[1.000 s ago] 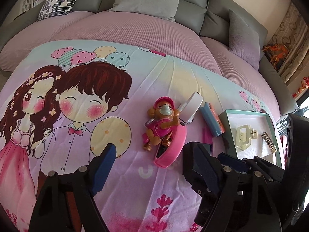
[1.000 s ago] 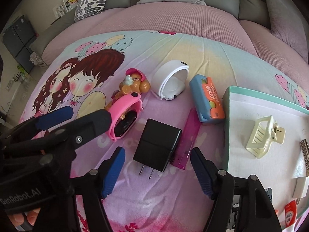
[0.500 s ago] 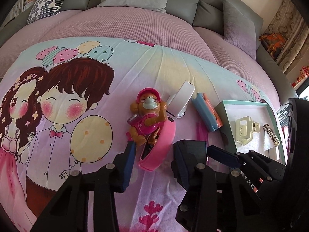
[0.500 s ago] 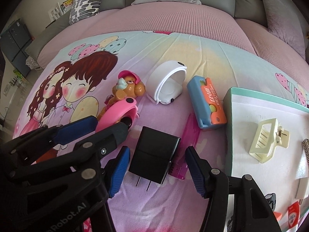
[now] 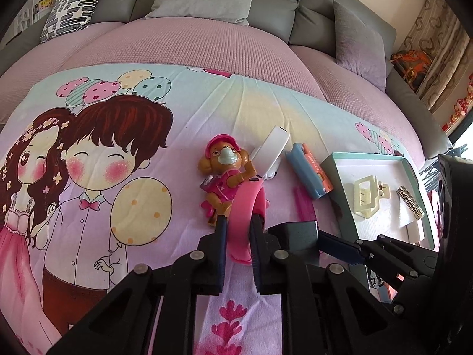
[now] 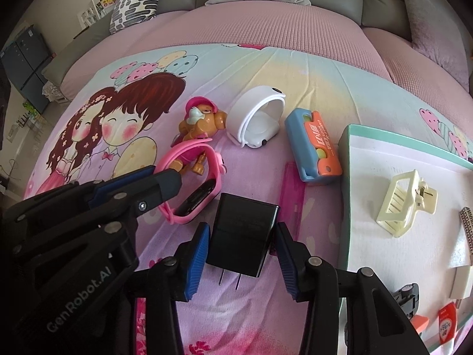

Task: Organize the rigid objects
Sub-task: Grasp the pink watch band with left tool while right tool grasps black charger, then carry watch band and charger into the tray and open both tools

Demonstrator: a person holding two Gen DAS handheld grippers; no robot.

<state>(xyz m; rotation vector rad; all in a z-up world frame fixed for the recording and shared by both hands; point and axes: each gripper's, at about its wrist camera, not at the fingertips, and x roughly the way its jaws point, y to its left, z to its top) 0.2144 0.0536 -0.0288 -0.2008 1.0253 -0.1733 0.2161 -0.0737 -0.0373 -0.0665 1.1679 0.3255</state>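
Left wrist view: the left gripper [image 5: 239,227] is pinching the pink watch [image 5: 245,207] by its band; both pads press on it, the jaws having just closed. The watch lies on the printed bedsheet [image 5: 177,112], touching the toy dog [image 5: 221,171]. Beyond it lie a white watch [image 5: 272,148] and a blue-and-orange case [image 5: 309,171]. The tray [image 5: 334,171] to the right holds a cream hair clip [image 5: 369,196].

Right wrist view: the right gripper [image 6: 241,254] is spread on either side of the black charger [image 6: 242,236]. Its jaws have just been closing, and a narrow gap shows at each pad. The charger lies flat on the bedsheet, prongs toward the camera, beside a pink ruler [image 6: 291,195] and near the tray's edge.
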